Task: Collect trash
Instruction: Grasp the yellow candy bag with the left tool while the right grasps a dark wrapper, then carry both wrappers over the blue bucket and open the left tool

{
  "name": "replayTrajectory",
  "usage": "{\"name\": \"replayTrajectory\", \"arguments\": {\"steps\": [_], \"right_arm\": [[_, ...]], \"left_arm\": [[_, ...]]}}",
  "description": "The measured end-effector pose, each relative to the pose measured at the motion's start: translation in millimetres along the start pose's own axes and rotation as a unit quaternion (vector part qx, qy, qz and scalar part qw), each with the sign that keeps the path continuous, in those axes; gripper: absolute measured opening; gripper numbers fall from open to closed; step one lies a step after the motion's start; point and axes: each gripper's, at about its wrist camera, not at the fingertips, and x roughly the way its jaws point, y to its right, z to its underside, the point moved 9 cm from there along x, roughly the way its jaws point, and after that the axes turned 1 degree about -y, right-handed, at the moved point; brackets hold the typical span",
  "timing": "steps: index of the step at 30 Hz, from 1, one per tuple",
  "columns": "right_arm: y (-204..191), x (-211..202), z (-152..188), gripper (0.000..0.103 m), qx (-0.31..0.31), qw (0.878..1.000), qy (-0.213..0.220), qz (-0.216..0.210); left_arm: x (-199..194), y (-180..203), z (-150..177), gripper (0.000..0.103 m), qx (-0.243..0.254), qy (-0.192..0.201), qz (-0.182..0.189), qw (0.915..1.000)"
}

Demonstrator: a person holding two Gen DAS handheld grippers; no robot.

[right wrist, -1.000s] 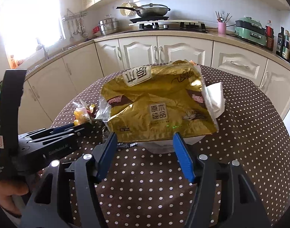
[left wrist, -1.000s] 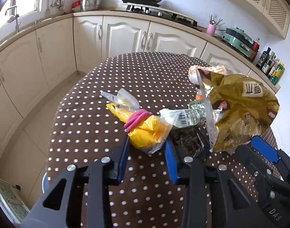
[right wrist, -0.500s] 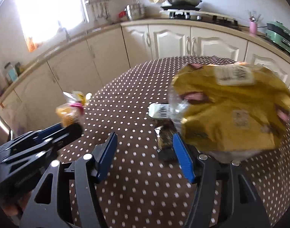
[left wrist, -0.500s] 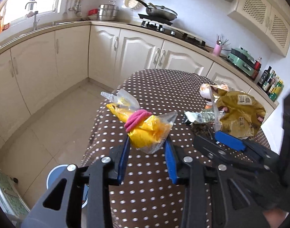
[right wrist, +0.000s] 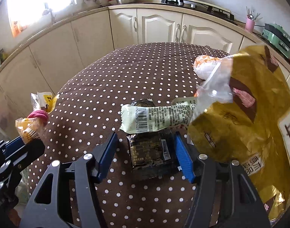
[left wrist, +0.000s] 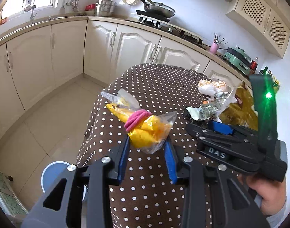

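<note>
**Left wrist view: snack bag held over the table edge**

Your left gripper [left wrist: 147, 156] pinches a yellow snack bag [left wrist: 145, 131], banded with a pink hair tie [left wrist: 136, 118], above the near rim of the brown polka-dot table [left wrist: 150, 87]. Below it, on the tiled floor, sits a blue-rimmed bin [left wrist: 50, 176].

Your right gripper [right wrist: 145, 153] has just been closing; its blue fingers [right wrist: 184, 161] straddle a black wrapper [right wrist: 151, 152] lying flat on the cloth, not yet pressing it. Across that wrapper's far edge lies a pale green wrapper [right wrist: 156, 116]. Rightward, a big gold bag [right wrist: 249, 125] stands crumpled, with a white-and-orange wrapper [right wrist: 204, 67] behind it. Beyond: cream cabinets [right wrist: 158, 26].
</note>
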Motion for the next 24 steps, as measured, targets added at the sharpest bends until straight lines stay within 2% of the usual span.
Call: {"name": "replayTrajectory", "arguments": {"steps": [4,5,6,7,9,16,24], "right_arm": [[-9.8,-3.6,-0.3,0.031,-0.026,1.000,0.009,0.000],[-13.5,-4.3,0.0,0.029,-0.030,1.000,0.009,0.000],[-16.7,-6.3,1.2,0.020,-0.032,0.999,0.011,-0.005],[-20.0,-9.6,1.9,0.016,-0.031,0.999,0.015,-0.014],[-26.3,-14.1,3.8,0.014,-0.023,0.999,0.019,-0.039],[-54.3,-33.7,10.4,0.010,-0.019,0.995,0.036,-0.089],[-97.2,-60.0,11.8,0.009,-0.033,0.989,0.054,-0.132]], "left_arm": [[-7.8,-1.3,2.9,0.034,0.002,0.004,0.003,1.0000],[-9.9,-2.2,3.7,0.034,0.002,0.005,0.003,1.0000],[-12.2,-3.6,4.9,0.034,0.001,0.006,0.003,1.0000],[-15.0,-5.7,6.6,0.034,0.000,0.006,0.001,1.0000],[-19.9,-9.3,10.1,0.034,-0.004,0.007,0.000,1.0000],[-41.6,-25.2,16.7,0.034,-0.018,0.015,-0.007,0.9997],[-64.0,-41.5,23.3,0.034,-0.030,0.026,-0.015,0.9991]]}}
